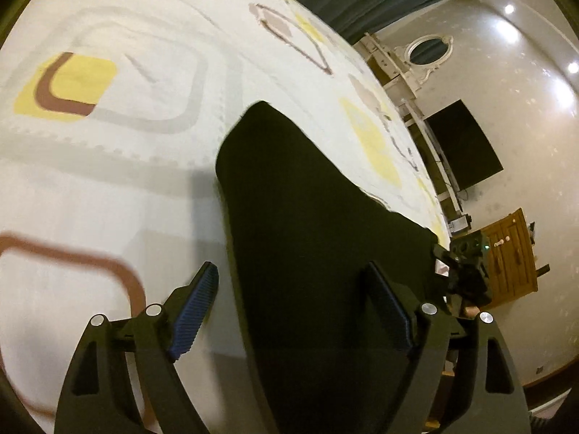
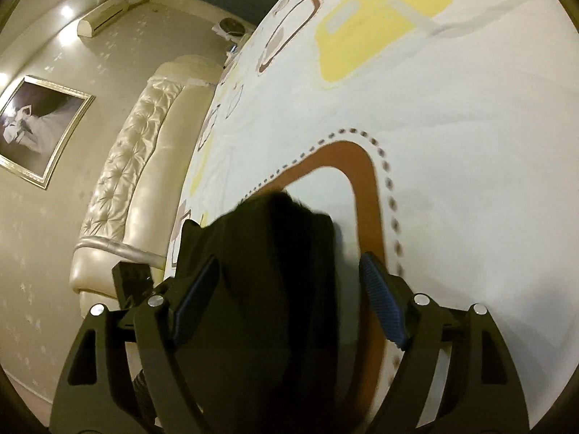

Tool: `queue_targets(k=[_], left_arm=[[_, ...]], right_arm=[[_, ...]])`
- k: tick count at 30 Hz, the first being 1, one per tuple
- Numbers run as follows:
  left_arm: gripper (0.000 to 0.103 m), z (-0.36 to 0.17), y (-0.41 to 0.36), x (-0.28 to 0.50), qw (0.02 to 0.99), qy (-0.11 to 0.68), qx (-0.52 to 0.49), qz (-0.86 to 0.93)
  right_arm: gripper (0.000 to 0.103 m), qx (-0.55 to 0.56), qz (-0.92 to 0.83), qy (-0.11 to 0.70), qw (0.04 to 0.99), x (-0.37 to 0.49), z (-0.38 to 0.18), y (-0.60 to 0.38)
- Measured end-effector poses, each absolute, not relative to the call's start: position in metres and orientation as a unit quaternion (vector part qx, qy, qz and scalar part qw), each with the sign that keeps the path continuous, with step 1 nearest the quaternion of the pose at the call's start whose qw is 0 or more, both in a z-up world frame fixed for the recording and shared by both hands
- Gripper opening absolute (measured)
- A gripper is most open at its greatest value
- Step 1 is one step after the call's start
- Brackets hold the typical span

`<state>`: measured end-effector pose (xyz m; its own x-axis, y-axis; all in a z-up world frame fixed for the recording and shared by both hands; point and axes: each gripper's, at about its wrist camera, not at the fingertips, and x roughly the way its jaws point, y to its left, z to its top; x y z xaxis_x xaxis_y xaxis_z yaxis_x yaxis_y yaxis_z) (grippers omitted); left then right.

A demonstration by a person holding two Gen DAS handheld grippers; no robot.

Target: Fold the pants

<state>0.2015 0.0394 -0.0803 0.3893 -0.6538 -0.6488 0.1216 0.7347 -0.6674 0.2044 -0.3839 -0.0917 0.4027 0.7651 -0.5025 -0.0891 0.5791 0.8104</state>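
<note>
lying dark on the patterned bed (image 1: 108,188), the pants (image 1: 307,217) stretch from under the left tool (image 1: 289,303) toward the bed's far edge, with a bulkier, bunched end sitting under the right tool (image 2: 289,289) in the right wrist view. both tools are released: in each view the two ribbed blue pads stand wide apart with black cloth between them, and neither pad looks to be pressing on it.

the main risk i see is in the next grab. the fabric is very dark and shows almost no seams or folds, so a closing tool could pinch only the top layer, or both layers at the wrong spot, and the fold would come out skewed. near the right tool the cloth is heaped, not flat, and a lift from there would likely drag the rest across the bedcover and undo whatever lies neatly. in the left wrist view the pants run close to the bed's side edge, so a careless pull toward it could let part of them slide off. the frames are also a little smeared, so exact edges are hard to place.

count: one pair of pants, two tools with two pads each, one bed, one tufted headboard (image 2: 144,166), one framed picture (image 2: 36,126), one wooden cabinet (image 1: 514,256).
</note>
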Motion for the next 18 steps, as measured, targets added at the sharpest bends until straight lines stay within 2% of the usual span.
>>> queue_targets(k=[2, 4, 5, 6, 8, 11, 18], left_arm=[[0.082, -0.086, 0.038, 0.211, 0.783, 0.499, -0.274, -0.251], [0.078, -0.086, 0.037, 0.217, 0.783, 0.500, -0.268, -0.254], [0.056, -0.085, 0.035, 0.218, 0.790, 0.499, -0.256, -0.248], [0.046, -0.084, 0.032, 0.219, 0.792, 0.501, -0.243, -0.248], [0.035, -0.084, 0.028, 0.219, 0.798, 0.502, -0.228, -0.242], [0.027, -0.070, 0.022, 0.215, 0.816, 0.489, -0.201, -0.233], [0.024, -0.043, 0.014, 0.236, 0.848, 0.463, -0.154, -0.207]], right_arm=[[0.079, 0.355, 0.296, 0.475, 0.749, 0.213, -0.094, -0.374], [0.059, 0.329, 0.296, 0.491, 0.751, 0.218, -0.095, -0.363], [0.046, 0.325, 0.297, 0.497, 0.748, 0.219, -0.097, -0.359], [0.041, 0.328, 0.300, 0.493, 0.748, 0.218, -0.097, -0.358], [0.037, 0.330, 0.305, 0.485, 0.750, 0.217, -0.096, -0.359], [0.034, 0.314, 0.309, 0.470, 0.765, 0.214, -0.087, -0.356], [0.033, 0.302, 0.325, 0.427, 0.788, 0.240, -0.057, -0.352]])
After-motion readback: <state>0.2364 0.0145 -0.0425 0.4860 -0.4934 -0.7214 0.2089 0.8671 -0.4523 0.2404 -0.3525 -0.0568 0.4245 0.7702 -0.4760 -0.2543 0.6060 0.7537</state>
